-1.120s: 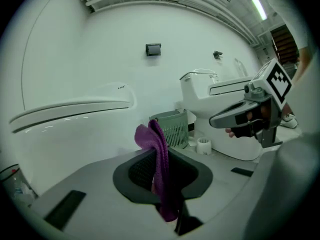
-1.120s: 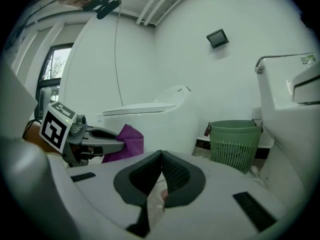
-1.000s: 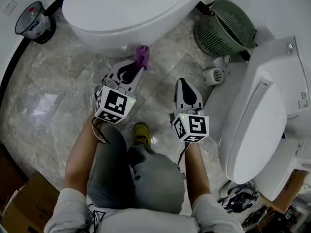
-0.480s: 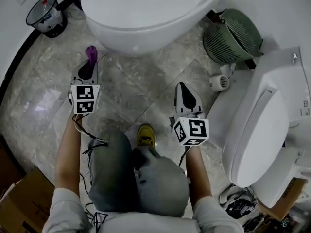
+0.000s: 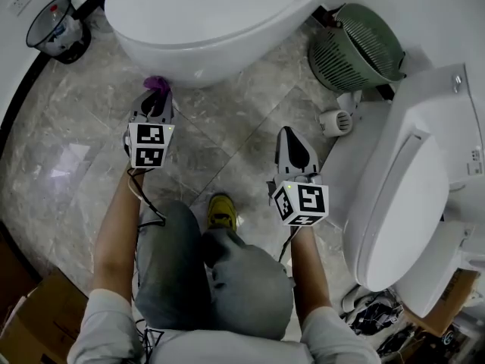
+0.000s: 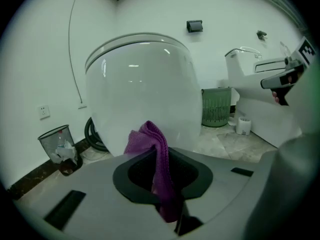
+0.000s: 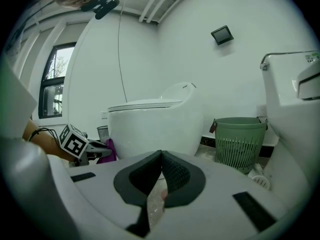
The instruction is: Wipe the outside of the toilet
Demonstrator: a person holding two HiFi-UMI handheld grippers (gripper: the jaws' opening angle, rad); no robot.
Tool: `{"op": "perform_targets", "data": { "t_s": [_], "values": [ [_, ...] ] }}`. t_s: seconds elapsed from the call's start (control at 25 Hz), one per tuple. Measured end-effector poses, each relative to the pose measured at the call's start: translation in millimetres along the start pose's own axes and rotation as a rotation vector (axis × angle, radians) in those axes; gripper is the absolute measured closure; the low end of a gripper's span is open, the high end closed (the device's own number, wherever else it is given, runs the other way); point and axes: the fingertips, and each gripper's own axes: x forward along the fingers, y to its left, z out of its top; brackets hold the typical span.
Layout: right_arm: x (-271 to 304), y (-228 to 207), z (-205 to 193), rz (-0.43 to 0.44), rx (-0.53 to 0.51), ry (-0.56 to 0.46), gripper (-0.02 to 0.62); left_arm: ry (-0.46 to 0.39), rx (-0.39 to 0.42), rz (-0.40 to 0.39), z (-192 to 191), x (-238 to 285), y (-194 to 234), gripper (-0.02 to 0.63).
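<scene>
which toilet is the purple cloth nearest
The rounded toilet at the head view's top: the purple cloth is by its base. The boxy toilet stands far right.

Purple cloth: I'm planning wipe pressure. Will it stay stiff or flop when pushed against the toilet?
Probably floppy: the purple cloth droops where the left hand-held gripper pinches it. Likely light; should mould to the curved toilet.

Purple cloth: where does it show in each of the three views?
Head view: purple cloth upper left, by the base of the oval toilet.
Left gripper view: cloth lower centre, pinched between the fingers.
Right gripper view: cloth at far left, mid-height, small.
Shared landmark: green basket.
</scene>
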Motion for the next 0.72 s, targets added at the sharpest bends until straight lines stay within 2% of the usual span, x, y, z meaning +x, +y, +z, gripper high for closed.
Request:
{"op": "perform_targets", "data": {
  "t_s": [0.2,0.36,0.72],
  "values": [
    [0.5,-6.6,-0.6,-0.008,0.013,-0.007,0.588,-0.021,-0.025,-0.006,11.6,4.4,-18.7,0.538],
    [0.1,-9.2,-3.8,-0.011,0.025,-0.007,0.588,-0.038,0.046,-0.064,21.0,9.2,-47.8,0.538],
    [1.6,-23.6,-4.6,-0.027,0.042,-0.009,0.588,-0.058,0.076,-0.148,35.9,26.4,-93.7,0.538]
  ]
}}
